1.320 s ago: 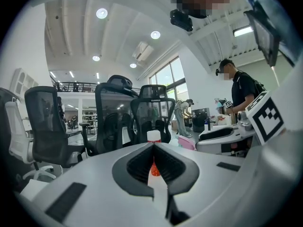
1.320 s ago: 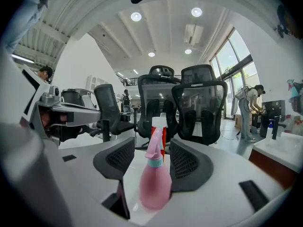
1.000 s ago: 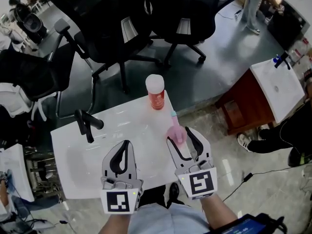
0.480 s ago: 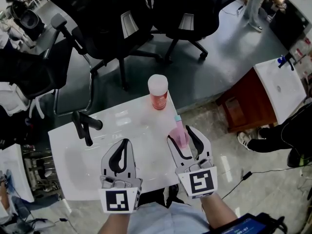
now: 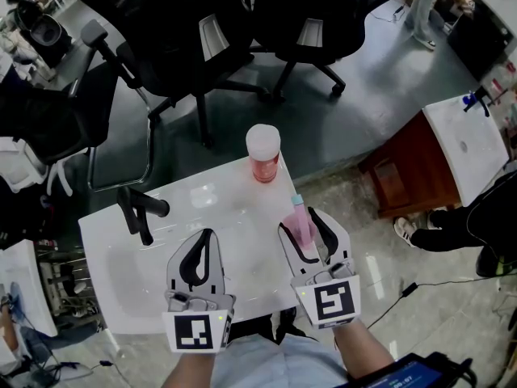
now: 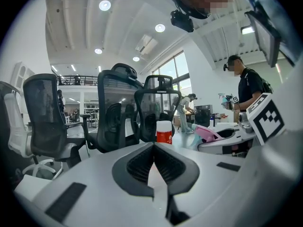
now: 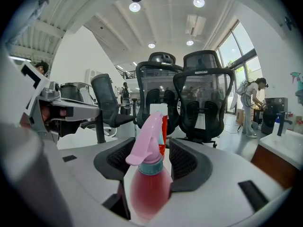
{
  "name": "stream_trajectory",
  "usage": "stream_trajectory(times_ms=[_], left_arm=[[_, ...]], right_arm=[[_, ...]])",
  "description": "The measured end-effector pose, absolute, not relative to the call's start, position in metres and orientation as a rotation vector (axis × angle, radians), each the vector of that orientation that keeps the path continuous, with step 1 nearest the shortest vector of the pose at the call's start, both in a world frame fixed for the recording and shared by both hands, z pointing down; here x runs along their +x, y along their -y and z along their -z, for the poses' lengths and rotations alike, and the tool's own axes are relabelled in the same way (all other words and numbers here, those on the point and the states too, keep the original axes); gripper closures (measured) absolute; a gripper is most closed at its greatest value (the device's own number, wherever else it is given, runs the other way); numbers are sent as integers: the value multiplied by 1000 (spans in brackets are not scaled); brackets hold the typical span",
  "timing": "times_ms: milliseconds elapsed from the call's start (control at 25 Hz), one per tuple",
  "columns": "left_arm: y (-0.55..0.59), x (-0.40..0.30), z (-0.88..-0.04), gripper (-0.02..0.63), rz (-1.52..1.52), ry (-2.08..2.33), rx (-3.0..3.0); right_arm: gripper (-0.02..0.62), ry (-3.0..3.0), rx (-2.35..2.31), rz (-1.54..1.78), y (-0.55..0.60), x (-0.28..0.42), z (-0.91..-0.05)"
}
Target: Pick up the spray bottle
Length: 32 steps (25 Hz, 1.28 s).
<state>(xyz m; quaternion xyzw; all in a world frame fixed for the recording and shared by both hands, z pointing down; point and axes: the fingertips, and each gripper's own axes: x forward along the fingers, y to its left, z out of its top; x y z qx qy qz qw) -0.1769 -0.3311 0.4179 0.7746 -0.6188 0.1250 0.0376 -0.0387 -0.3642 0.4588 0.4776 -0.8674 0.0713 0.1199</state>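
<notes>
A pink spray bottle (image 5: 300,221) with a pink trigger head and a teal collar stands between the jaws of my right gripper (image 5: 300,226), near the right edge of the white table (image 5: 121,277). In the right gripper view the bottle's round body (image 7: 147,188) fills the gap, and both pads of my right gripper (image 7: 152,157) press on its sides. I cannot tell whether its base touches the table. My left gripper (image 5: 203,249) hovers over the table's front, jaws together with nothing between them; in its own view the left gripper's (image 6: 154,150) tips meet.
A red canister (image 5: 263,155) with a white cap stands at the table's far edge, straight beyond the bottle. A black handled tool (image 5: 139,209) lies at the far left. Black office chairs (image 5: 242,31) crowd the floor behind. A wooden cabinet (image 5: 408,172) sits to the right.
Almost nothing: my right gripper and the bottle have drifted slightly to the right. The left gripper has not moved.
</notes>
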Motion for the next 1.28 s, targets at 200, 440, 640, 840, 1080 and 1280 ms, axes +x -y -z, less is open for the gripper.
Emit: stream_trajectory(times_ms=[200,440,640,840,1080,1280], left_arm=[[335,-177,-417,591,-383,1908,2392],[338,-176,-418,589,-374,1898,2381],[339,-177,-419,591,-388,1905,2399],[340,-175,-419,589,-359,1898,2366],[340,-176,-419,589,-395,1907,2391],[340,-176,-418,589,-376,1911,2385]], right_arm=[[365,2532,1396,-211,366,-38,-462],[385,2524,1392,-206,368,-38,-463],[396,2527,1385,-206,368,-39,-465],[416,2528,1375,-205,369,-40,-466],[443,2530,1378,-203,369,-39,-464],[445,2528,1378,-205,368,-39,-465]])
